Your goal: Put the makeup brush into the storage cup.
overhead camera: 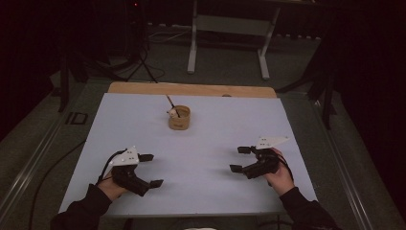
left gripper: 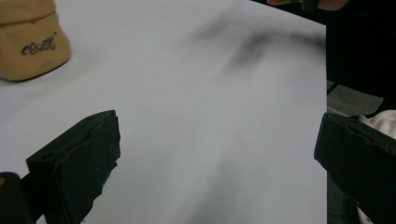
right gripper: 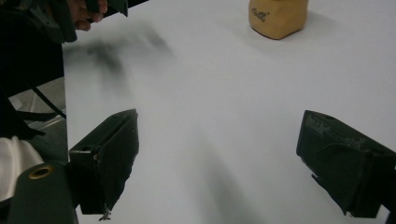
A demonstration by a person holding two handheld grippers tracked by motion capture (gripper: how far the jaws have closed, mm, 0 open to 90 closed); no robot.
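Dim light throughout; beyond the table [overhead camera: 143, 89] we make out only a pale frame [overhead camera: 229, 26] on the floor and dark shapes we cannot identify. The white sheet [overhead camera: 206, 139] covers most of the table top, a strip of bare wood showing along the far edge. In the high view a small tan cup [overhead camera: 179, 117] stands on the far middle of the sheet, a thin dark stick [overhead camera: 171, 104] leaning out of it toward the far left; something pale sits at the cup's rim, too small to name. In the left gripper view the cup [left gripper: 31, 39] is cut off at the top left corner and bears dark lettering we cannot read; in the right gripper view it [right gripper: 277, 16] is cropped by the top edge. The left gripper [overhead camera: 152, 170] lies near the sheet's front left, the right gripper [overhead camera: 240, 159] near the front right (each held in a dark-sleeved hand). Both have their jaws spread wide with nothing between them, only bare sheet. The cup stands well apart from both, farther back and roughly between them. Blurred shadows smear the sheet in both gripper views.
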